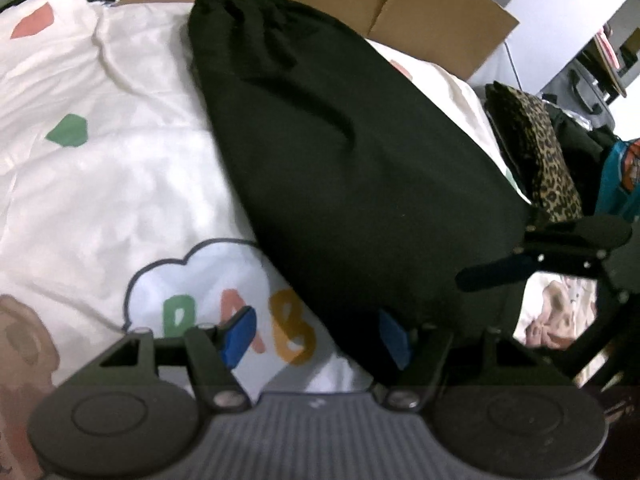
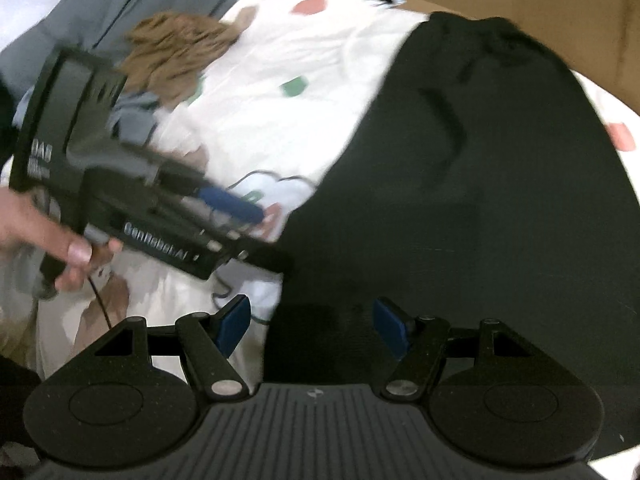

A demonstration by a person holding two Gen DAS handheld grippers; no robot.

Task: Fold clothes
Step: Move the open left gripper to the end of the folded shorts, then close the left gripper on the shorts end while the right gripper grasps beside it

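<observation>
A black garment (image 1: 340, 152) lies spread on a white quilt (image 1: 100, 168) with coloured shapes and a cloud print with letters, on what looks like a bed; its gathered end is at the far side, next to a cardboard box (image 1: 400, 4). The left tongs (image 1: 316, 334) hang over the near edge of the garment with the jaws wide apart: one blue pad is over the quilt, the other over the black cloth, and they hold nothing. The right tongs (image 2: 312, 326) are also wide open above the near edge of the same garment and grip nothing. In the right wrist view a hand (image 2: 60, 240) holds the handle of the left tool. A leopard-print cloth (image 1: 540, 152) lies at the right beside the bed, and a brown fluffy cloth (image 2: 172, 48) lies at the far left of the quilt
</observation>
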